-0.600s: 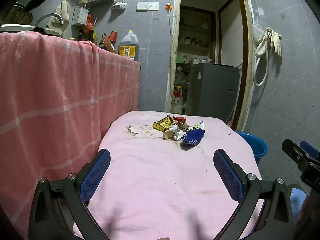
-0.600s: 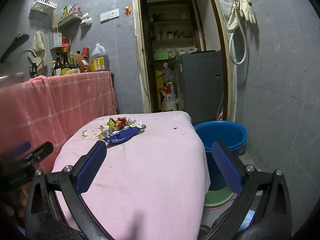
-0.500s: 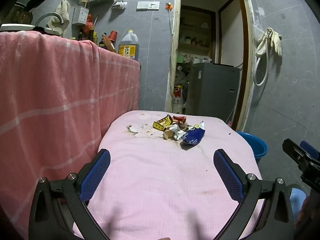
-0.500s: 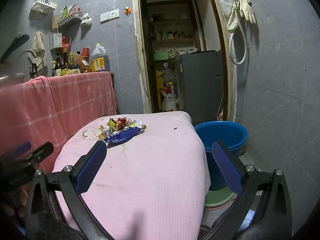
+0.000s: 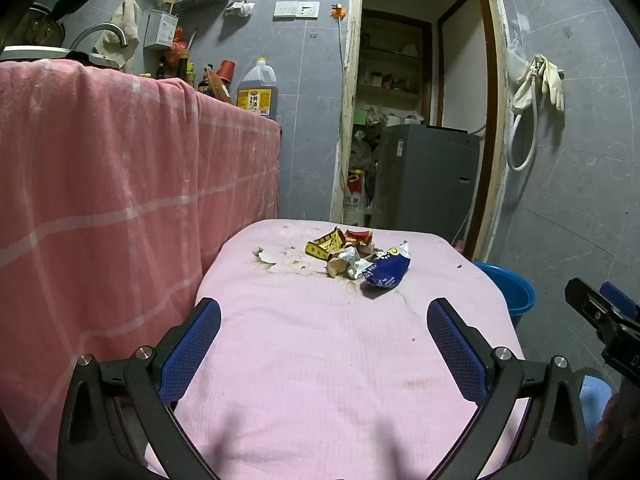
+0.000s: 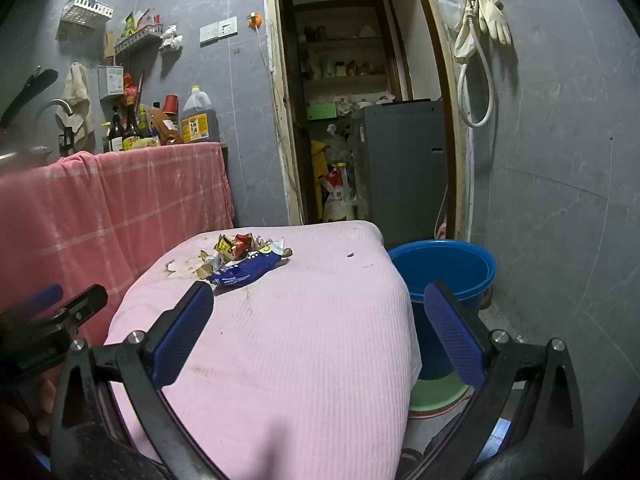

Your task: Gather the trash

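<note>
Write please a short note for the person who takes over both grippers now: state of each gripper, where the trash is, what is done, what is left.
Left gripper: open, empty, above the near part of the pink-covered table.
Right gripper: open, empty, near the table's right edge.
Trash: one small pile at the far end of the table, with the blue wrapper, the yellow wrapper and crumpled scraps.
Blue bucket: on the floor, right of the table; looks empty.
Done: nothing collected.
Left: pick up every piece; the bucket is probably the bin.

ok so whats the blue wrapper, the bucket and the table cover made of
Blue wrapper: looks like thin plastic or foil film, glossy and crumpled, with printed text.
Bucket: apparently moulded plastic, smooth with an even blue sheen.
Table cover: pink woven cloth, matte, with fine ribbed texture and stains.
</note>
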{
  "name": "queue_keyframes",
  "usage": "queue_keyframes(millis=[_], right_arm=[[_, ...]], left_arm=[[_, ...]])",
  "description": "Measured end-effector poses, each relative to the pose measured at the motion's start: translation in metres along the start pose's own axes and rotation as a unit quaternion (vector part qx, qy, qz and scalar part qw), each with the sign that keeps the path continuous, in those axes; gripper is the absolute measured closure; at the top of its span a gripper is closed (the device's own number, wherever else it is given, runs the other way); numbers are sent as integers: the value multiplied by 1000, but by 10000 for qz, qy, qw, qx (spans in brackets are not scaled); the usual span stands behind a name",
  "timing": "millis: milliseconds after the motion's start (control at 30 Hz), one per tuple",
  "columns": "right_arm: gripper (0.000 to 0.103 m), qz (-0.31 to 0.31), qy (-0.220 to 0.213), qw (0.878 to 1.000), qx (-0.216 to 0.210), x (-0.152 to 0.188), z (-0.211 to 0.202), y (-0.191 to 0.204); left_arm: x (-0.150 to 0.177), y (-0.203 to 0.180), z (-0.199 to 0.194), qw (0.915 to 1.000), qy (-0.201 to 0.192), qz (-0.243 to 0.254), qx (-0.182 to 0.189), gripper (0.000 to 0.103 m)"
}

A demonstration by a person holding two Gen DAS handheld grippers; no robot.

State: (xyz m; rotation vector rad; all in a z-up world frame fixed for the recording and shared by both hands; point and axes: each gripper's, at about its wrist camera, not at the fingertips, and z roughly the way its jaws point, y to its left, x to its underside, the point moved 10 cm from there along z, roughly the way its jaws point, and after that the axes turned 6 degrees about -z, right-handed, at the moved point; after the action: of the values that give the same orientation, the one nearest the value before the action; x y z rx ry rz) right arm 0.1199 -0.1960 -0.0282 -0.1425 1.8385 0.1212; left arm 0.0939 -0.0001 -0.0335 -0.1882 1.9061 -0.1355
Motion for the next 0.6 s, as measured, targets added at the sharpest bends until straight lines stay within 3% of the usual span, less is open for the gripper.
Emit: queue_keyframes(millis=[600], right_arm=[[0,9,10,10000,-2,1,0,0]], left_arm=[[0,0,1,10000,14,3,7,2]])
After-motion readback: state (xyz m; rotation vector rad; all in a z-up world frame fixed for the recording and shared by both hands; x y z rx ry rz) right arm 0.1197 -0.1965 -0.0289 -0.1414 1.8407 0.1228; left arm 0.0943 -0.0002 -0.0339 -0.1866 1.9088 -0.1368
